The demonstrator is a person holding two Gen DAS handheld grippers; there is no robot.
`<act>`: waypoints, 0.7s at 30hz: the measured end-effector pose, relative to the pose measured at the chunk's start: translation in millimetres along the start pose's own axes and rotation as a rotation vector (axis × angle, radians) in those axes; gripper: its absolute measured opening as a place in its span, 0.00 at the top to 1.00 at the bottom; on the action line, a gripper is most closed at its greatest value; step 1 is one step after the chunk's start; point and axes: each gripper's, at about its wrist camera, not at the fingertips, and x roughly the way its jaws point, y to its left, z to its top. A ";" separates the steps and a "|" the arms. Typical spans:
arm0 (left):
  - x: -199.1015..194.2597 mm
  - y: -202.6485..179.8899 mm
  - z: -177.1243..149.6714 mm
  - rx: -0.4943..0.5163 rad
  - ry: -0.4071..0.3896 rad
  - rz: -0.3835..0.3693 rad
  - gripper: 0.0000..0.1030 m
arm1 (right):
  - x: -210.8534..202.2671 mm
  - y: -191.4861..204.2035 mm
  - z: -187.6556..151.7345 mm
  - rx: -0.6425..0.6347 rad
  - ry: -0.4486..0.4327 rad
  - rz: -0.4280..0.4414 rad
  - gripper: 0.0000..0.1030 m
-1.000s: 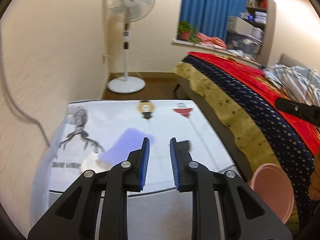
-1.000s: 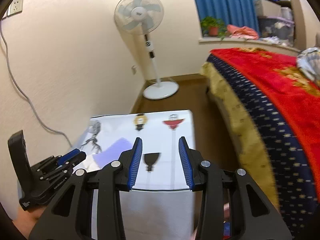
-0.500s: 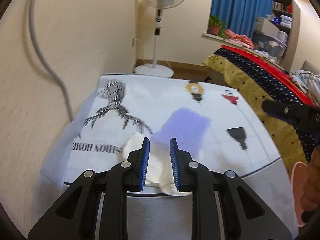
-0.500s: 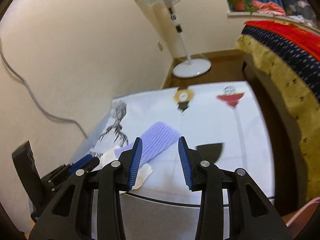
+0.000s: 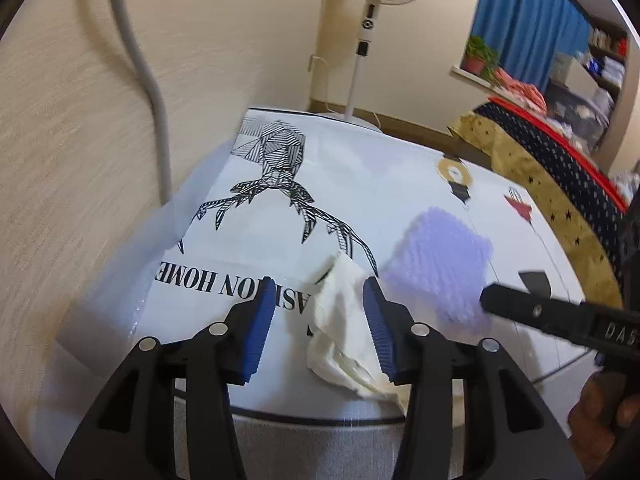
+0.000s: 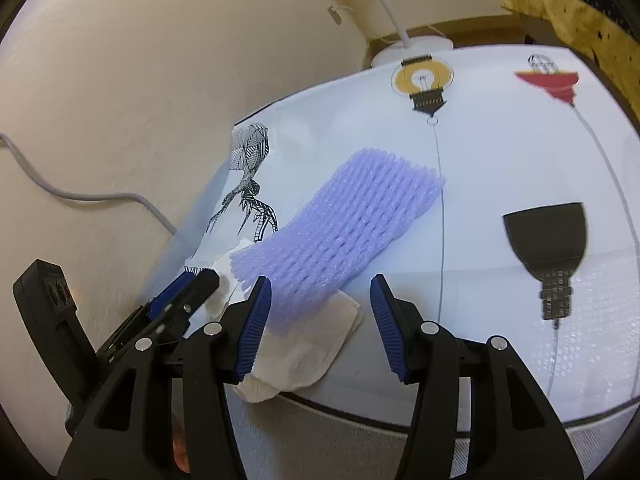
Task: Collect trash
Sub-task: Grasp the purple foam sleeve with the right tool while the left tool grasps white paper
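Observation:
A crumpled white tissue (image 5: 344,328) lies at the near edge of a white printed table (image 5: 260,232). A purple foam net sleeve (image 5: 444,264) lies partly over it. My left gripper (image 5: 318,320) is open, its jaws on either side of the tissue's near end. My right gripper (image 6: 320,320) is open just above the near end of the purple net (image 6: 340,224) and the tissue (image 6: 308,348). The right gripper's finger shows in the left wrist view (image 5: 560,316). The left gripper shows at the lower left of the right wrist view (image 6: 176,300).
A wall with a grey cable (image 5: 148,72) runs along the table's left. A standing fan (image 5: 372,8) is beyond the table. A bed with a red and navy cover (image 5: 560,160) stands to the right.
Both grippers have moved forward and down to the table's near edge and opened wider. The tissue and net now lie between their jaws.

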 end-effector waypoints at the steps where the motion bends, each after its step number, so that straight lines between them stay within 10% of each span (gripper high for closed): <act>1: 2.9 1.5 0.6 -0.010 0.004 -0.003 0.56 | 1.1 -0.7 -0.1 0.003 0.001 0.001 0.49; 11: 16.3 -9.3 -1.6 0.020 0.051 -0.040 0.93 | 10.7 0.5 0.0 0.003 0.015 0.031 0.64; 16: 8.7 -13.9 0.7 0.032 0.050 -0.052 0.95 | 4.0 7.0 -0.2 -0.033 0.015 0.036 0.99; 21: -3.8 -23.0 5.0 0.052 0.044 -0.057 0.96 | -17.6 16.3 0.6 -0.070 -0.011 0.025 1.00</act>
